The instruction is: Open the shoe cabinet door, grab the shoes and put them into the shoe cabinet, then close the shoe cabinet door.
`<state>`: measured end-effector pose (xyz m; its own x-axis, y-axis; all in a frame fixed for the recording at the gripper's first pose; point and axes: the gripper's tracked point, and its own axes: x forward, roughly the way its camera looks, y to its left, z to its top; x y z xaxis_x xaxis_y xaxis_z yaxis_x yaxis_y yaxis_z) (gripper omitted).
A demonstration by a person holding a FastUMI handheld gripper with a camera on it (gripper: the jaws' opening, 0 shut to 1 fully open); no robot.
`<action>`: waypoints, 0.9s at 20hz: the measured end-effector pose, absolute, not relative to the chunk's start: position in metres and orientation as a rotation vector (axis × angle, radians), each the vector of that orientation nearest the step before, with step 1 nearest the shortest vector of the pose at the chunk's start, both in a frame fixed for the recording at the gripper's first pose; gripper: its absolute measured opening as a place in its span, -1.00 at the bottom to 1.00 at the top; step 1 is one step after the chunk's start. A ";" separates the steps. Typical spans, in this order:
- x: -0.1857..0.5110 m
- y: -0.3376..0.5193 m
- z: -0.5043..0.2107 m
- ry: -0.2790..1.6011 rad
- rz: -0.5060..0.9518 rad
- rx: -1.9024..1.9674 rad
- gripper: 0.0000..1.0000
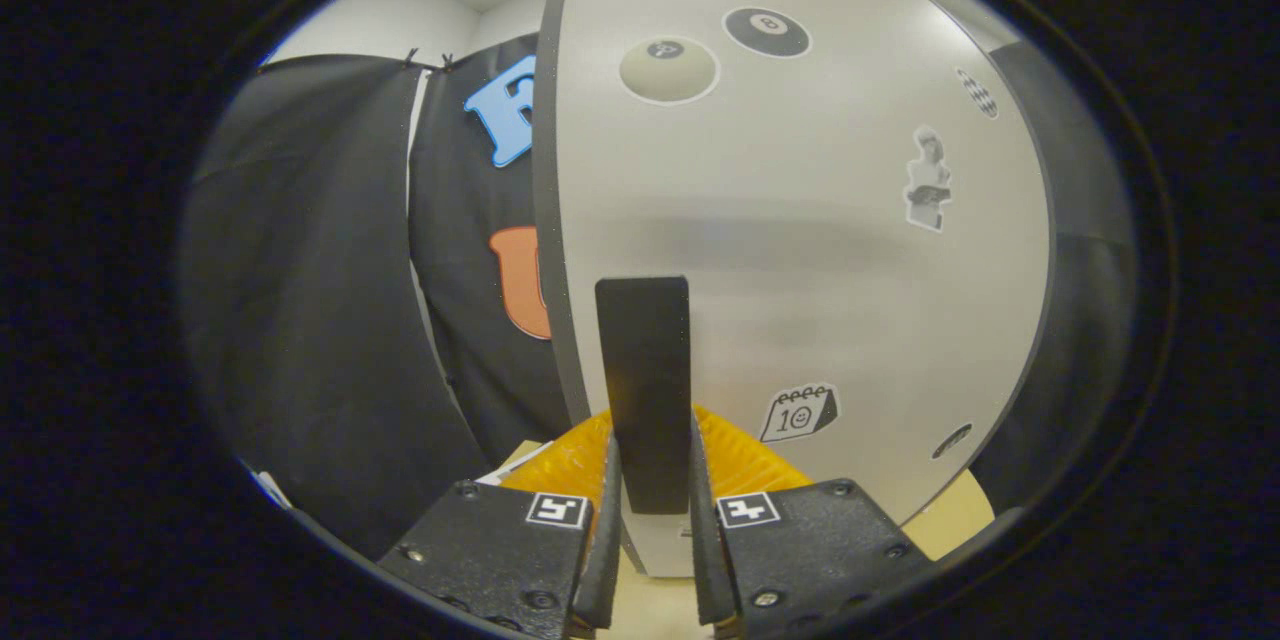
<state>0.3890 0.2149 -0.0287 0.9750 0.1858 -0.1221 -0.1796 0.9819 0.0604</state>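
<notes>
Gripping door handle (643,390) | gripper (650,520) fingers either side; cabinet door (800,250) beyond

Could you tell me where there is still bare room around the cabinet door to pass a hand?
Bare wooden surface shows right of the cabinet door. Crowded at the middle: the gripper closes on the black handle, both fingers pressing it. Left, black cloth hangs close beside the door's edge.

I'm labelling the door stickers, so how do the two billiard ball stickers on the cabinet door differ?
The black ball sticker is dark with a pale number spot, and sits higher. The cream ball sticker is pale with a dark spot, looks larger, lower, toward the door's edge. Both are round, far above the handle the gripper clamps.
</notes>
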 end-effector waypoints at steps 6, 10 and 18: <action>0.351 0.209 -0.030 0.125 0.204 0.026 -0.37; 0.326 0.193 -0.032 0.124 0.213 0.021 -0.39; 0.285 0.150 -0.037 0.113 0.190 0.041 -0.47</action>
